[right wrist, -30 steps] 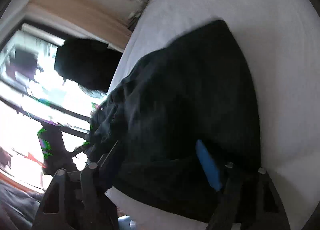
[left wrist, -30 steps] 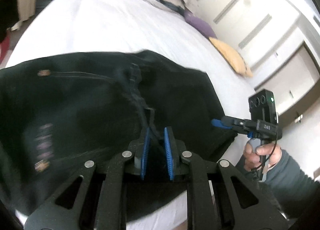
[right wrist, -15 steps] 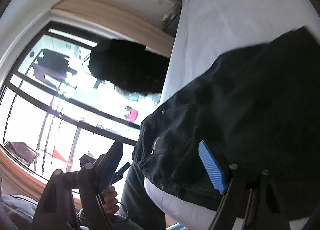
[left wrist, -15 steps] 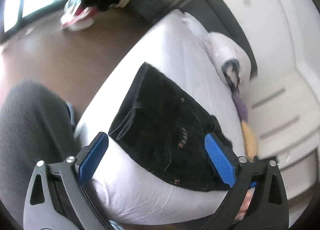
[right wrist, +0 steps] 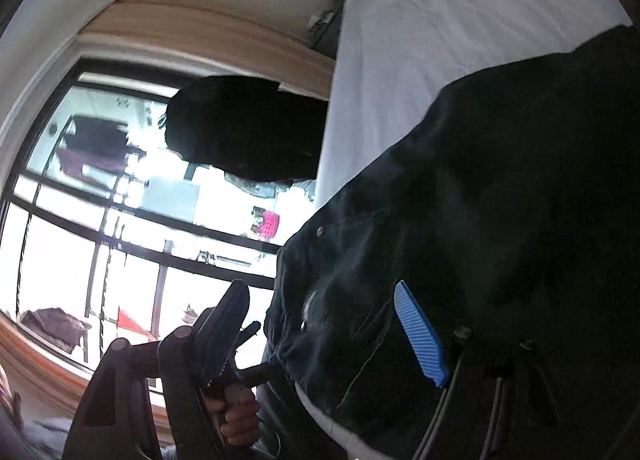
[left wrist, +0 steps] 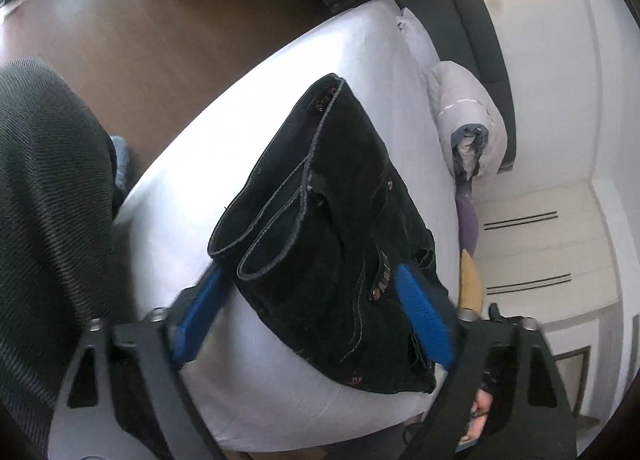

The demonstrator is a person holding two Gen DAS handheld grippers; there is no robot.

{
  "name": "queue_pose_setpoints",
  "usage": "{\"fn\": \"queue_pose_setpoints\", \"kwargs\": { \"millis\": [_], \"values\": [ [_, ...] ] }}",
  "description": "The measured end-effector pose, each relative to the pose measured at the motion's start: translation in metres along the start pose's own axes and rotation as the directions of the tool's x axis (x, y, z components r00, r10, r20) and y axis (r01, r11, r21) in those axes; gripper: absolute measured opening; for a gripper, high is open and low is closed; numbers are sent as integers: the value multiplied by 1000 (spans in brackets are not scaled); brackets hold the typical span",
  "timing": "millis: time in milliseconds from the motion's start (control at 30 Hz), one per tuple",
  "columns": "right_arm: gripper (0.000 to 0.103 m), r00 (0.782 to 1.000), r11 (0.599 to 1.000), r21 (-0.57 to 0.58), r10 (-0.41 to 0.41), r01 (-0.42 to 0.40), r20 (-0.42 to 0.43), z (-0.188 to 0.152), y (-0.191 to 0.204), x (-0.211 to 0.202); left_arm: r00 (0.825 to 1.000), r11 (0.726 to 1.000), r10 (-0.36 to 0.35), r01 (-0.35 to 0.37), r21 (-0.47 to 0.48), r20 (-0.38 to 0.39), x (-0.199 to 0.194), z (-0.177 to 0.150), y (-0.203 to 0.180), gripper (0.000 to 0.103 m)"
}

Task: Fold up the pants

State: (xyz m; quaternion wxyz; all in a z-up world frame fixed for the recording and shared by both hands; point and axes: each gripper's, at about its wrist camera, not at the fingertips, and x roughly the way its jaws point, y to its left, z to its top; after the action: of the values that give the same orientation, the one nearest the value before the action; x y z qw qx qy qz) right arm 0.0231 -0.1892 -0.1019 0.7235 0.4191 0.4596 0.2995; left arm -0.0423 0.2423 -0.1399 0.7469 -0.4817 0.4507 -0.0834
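- Pants: one pair, black denim, folded into a compact bundle. It lies on the near part of the bed, toward the right edge. Two hemmed leg openings show side by side at the near left of the bundle; the waistband with a rivet lies at the far end.
- Bed: one, covered in a white sheet, carrying the pants.
- Left tool: one, jaws spread wide and released, two blue pads showing. It hangs above the near end of the pants, one pad to each side in the view, gripping nothing.
- Right tool: one, jaws parted and released. One blue pad shows bright against the dark cloth of the pants; the other finger is in shadow on the left. Whether the pad touches the cloth cannot be told.
- Pillow: one white, at the far end of the bed.
- Rolled duvet: one, pale, on the far right of the bed.
- Cushions: two at the right edge, one purple, one yellow.
- Window: one, large, dark-framed, left in the right wrist view.
- Floor: brown wood, left of the bed.
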Motion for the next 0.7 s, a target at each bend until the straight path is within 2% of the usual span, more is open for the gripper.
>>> {"fn": "queue_pose_setpoints", "kwargs": {
  "millis": [67, 133, 200, 233, 267, 300, 333, 567, 600, 633, 667, 700],
  "values": [
    [78, 1000, 999, 38, -20, 20, -19, 6, -11, 5, 1000, 1000, -11, 11, -17, 11, 4, 3, 4, 69],
    [65, 994, 992, 88, -86, 92, -72, 9, -29, 11, 1000, 998, -24, 24, -50, 12, 8, 6, 13, 57],
    [29, 980, 979, 102, -165, 177, -113, 10, -42, 18, 999, 995, -43, 44, -89, 11, 13, 11, 23, 48],
    [26, 979, 974, 127, -172, 186, -113, 11, -48, 17, 999, 994, -47, 48, -99, 11, 14, 12, 25, 41],
    [17, 981, 972, 155, -161, 176, -107, 10, -52, 13, 999, 994, -47, 47, -99, 10, 15, 14, 26, 39],
    [3, 980, 967, 174, -168, 184, -106, 10, -57, 11, 999, 995, -43, 44, -93, 10, 16, 14, 25, 36],
    [0, 976, 963, 176, -187, 204, -108, 8, -59, 11, 999, 996, -34, 35, -81, 11, 16, 15, 24, 33],
    [0, 975, 964, 146, -215, 222, -62, 0, -52, 9, 997, 997, 48, -51, 56, 54, 8, 14, -5, 21],
    [3, 975, 966, 131, -215, 221, -57, -1, -51, 8, 996, 994, 61, -67, 85, 68, 6, 13, -15, 20],
    [6, 975, 969, 114, -215, 220, -52, -2, -48, 7, 995, 992, 68, -75, 104, 76, 5, 13, -24, 19],
    [19, 977, 972, 101, -210, 214, -47, -3, -43, 5, 993, 987, 71, -83, 140, 91, 2, 13, -35, 19],
    [37, 979, 976, 82, -199, 202, -41, -1, -36, 6, 992, 981, 74, -91, 170, 101, -1, 12, -46, 19]
  ]
}}
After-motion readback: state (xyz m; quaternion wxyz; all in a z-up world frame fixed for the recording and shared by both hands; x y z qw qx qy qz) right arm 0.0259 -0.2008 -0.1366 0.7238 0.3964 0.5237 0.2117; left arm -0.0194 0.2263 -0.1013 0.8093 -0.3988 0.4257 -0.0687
